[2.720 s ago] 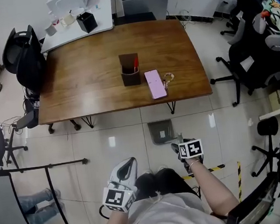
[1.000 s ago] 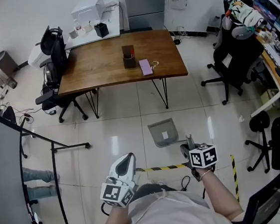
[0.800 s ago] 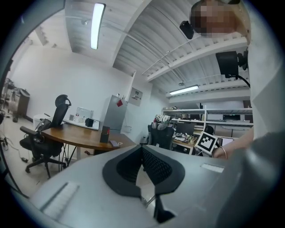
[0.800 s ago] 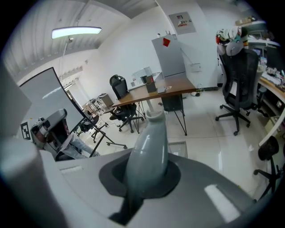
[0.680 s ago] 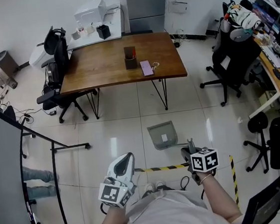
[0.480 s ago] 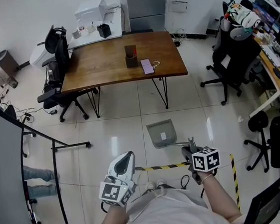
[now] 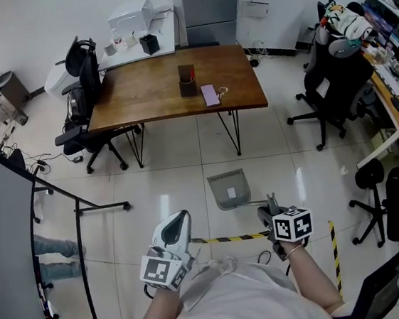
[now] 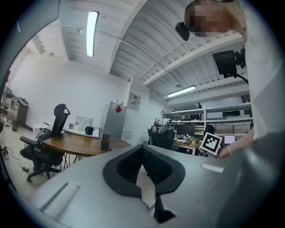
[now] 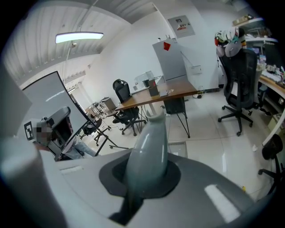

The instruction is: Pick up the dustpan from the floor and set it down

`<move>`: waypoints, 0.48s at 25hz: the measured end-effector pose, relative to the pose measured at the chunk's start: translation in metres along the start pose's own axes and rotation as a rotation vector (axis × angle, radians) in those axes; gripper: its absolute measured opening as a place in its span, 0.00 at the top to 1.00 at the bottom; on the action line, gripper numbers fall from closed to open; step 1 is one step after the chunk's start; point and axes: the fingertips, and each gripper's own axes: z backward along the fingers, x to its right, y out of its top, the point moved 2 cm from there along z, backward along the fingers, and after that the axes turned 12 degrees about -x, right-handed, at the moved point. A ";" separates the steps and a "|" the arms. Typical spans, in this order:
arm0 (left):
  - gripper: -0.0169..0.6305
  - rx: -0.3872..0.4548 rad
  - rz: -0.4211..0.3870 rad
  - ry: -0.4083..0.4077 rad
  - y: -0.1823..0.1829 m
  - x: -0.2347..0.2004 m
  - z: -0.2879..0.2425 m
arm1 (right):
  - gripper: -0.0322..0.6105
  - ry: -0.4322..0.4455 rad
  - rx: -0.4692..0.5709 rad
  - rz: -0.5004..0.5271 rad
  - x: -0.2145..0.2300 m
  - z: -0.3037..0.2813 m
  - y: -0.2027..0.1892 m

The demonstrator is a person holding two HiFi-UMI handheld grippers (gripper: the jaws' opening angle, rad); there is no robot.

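The grey dustpan (image 7: 229, 189) hangs a little above the tiled floor, out in front of me. Its grey handle (image 9: 149, 142) runs back into my right gripper (image 7: 270, 206), which is shut on it and tilted downward. In the right gripper view the handle fills the space between the jaws, and the pan (image 9: 178, 149) shows beyond it. My left gripper (image 7: 179, 223) is held level at the left, apart from the dustpan. Its dark pads (image 8: 153, 162) meet with nothing between them.
A wooden table (image 7: 148, 89) stands ahead with a pen holder (image 7: 186, 74) and a pink phone (image 7: 211, 94) on it. Office chairs (image 7: 322, 77) stand right and left (image 7: 85, 125). Yellow-black tape (image 7: 230, 239) crosses the floor near my feet. A black rail (image 7: 76, 205) is at the left.
Since the earliest frame the view has risen far above the floor, with the dustpan still in the right gripper. Over the last second the left gripper has lifted slightly; the dustpan has barely shifted.
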 end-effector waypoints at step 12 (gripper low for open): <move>0.95 -0.067 0.035 0.027 -0.019 -0.018 -0.039 | 0.95 0.016 -0.062 0.015 0.032 -0.030 0.018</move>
